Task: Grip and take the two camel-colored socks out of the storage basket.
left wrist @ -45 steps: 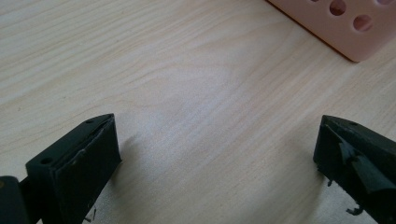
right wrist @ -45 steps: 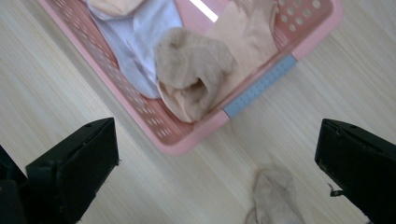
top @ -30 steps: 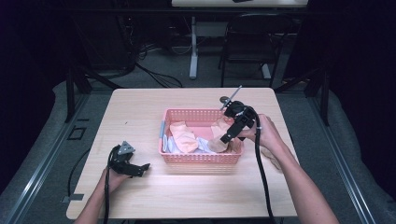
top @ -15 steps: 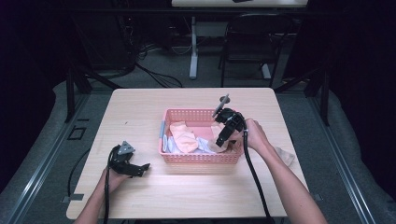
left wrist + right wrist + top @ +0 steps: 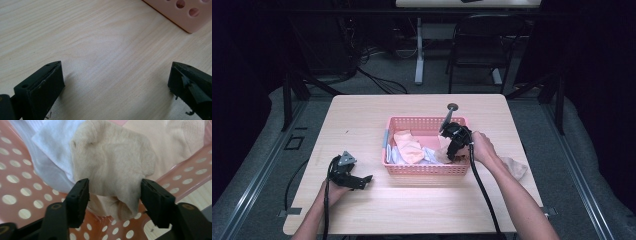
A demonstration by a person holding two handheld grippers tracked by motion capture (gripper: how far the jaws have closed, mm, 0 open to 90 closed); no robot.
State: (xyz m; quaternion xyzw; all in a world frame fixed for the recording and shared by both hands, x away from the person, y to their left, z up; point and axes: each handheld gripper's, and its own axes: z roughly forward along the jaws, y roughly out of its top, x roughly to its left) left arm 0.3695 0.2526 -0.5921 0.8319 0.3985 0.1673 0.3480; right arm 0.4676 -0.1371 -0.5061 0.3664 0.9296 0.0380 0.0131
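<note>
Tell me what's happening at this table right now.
A person is reaching the right gripper into a pink perforated plastic basket of socks. Its jaws have just been closing around a beige knitted sock, which sits between them, not yet clearly pinched. The left gripper rests open on the light wooden table.

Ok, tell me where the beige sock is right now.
The beige sock lies in the pink basket at its right end, beside a white cloth, between the right gripper's closing jaws.
</note>
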